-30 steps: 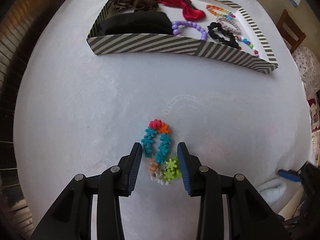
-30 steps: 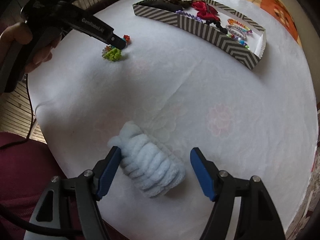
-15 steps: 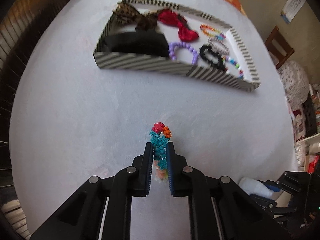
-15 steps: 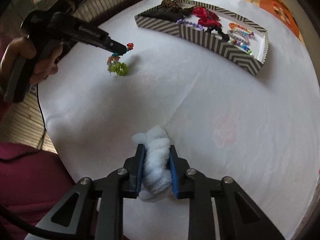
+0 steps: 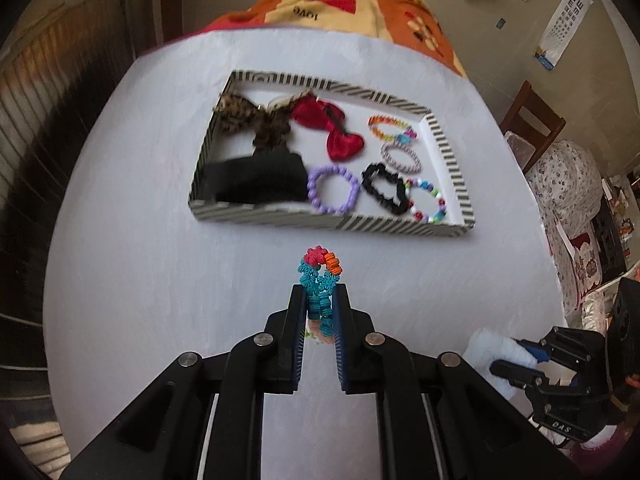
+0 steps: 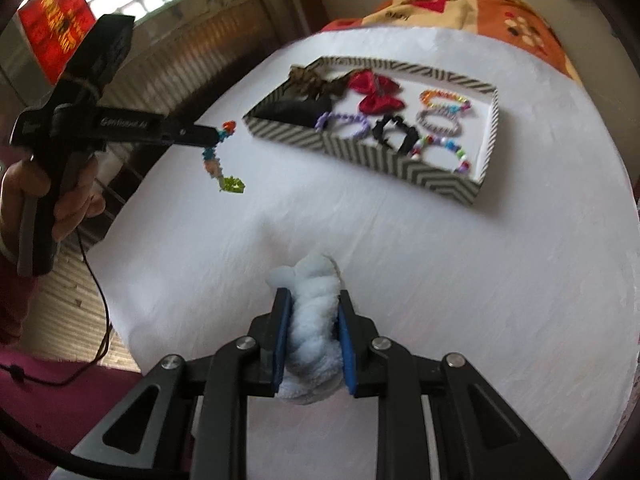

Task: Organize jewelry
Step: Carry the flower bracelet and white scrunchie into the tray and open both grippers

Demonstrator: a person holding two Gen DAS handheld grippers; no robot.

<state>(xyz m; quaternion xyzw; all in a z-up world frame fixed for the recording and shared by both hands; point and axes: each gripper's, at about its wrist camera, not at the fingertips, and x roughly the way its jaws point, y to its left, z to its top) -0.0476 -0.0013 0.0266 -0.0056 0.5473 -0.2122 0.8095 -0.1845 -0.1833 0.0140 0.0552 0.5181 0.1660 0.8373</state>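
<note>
Two tools raised | left tool [image 5: 319, 304] pinching bead bracelet [image 5: 320, 280] | right tool [image 6: 311, 312] pinching fluffy scrunchie [image 6: 312, 320]

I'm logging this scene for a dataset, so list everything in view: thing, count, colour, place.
Tray: 1, black-and-white striped, far side of table.
Bows: 2, leopard-print and red, back of tray.
Black fabric piece: 1, tray's front left.
Bracelets and hair ties: 5, purple, black, striped, two multicoloured, tray's right half.
Snowflake-bead bracelet: 1, multicoloured, lifted off table.
Fluffy scrunchie: 1, pale blue.
Table: 1, white.
Left gripper: shut on bracelet.
Right gripper: shut on scrunchie.
</note>
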